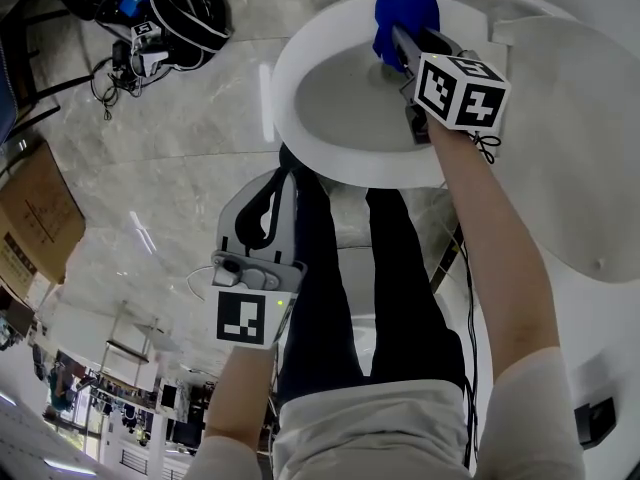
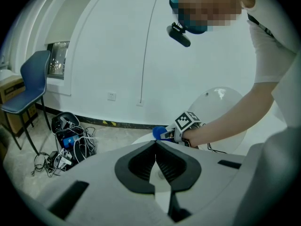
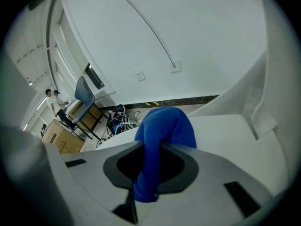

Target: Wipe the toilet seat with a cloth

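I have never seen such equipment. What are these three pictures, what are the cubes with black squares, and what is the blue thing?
A person holds a two-jaw gripper in each hand; the marked cubes are parts of them. The head view looks down from the person's head; the other two cameras ride on the grippers. The right gripper is shut on a blue cloth at the far edge of the white toilet seat. The left gripper is shut and empty, beside the person's legs. Cables and a cardboard box lie on the floor.
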Demonstrator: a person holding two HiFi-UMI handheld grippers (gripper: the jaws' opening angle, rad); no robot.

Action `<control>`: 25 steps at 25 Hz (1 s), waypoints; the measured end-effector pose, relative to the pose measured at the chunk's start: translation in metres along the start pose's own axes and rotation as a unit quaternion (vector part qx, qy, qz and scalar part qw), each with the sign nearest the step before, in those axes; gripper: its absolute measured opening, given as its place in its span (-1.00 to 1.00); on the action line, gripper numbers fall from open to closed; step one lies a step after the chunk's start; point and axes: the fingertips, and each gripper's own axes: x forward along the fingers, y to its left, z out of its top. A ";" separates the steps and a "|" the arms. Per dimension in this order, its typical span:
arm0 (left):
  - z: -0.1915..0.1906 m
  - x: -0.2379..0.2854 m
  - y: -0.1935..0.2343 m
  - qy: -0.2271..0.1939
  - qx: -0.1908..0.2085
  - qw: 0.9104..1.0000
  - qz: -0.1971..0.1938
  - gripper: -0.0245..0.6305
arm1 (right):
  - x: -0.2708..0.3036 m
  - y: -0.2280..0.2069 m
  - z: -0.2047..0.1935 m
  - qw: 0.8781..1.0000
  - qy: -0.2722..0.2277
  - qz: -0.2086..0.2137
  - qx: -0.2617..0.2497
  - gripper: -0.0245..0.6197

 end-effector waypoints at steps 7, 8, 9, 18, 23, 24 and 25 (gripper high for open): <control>-0.004 -0.005 0.006 0.001 -0.001 1.000 -0.001 -0.90 | 0.005 0.015 -0.004 1.000 0.000 0.005 0.006 -0.75; -0.004 -0.006 0.008 0.000 -0.002 1.000 0.000 -0.90 | 0.006 0.018 -0.004 1.000 0.001 0.006 0.007 -0.76; -0.004 -0.006 0.009 0.001 -0.004 1.000 0.002 -0.90 | 0.008 0.021 -0.005 1.000 0.002 0.008 0.009 -0.75; -0.002 -0.014 0.024 -0.010 -0.001 1.000 0.012 -0.90 | 0.019 0.056 -0.012 0.999 0.011 0.028 0.012 -0.75; -0.007 -0.022 0.032 -0.002 -0.016 1.000 0.023 -0.90 | 0.022 0.067 -0.014 0.999 0.015 0.030 0.011 -0.75; -0.008 -0.023 0.033 -0.002 -0.018 1.000 0.024 -0.90 | 0.022 0.069 -0.015 0.999 0.016 0.031 0.010 -0.75; -0.008 -0.024 0.034 -0.001 -0.018 1.000 0.026 -0.90 | 0.022 0.071 -0.016 0.999 0.017 0.032 0.009 -0.75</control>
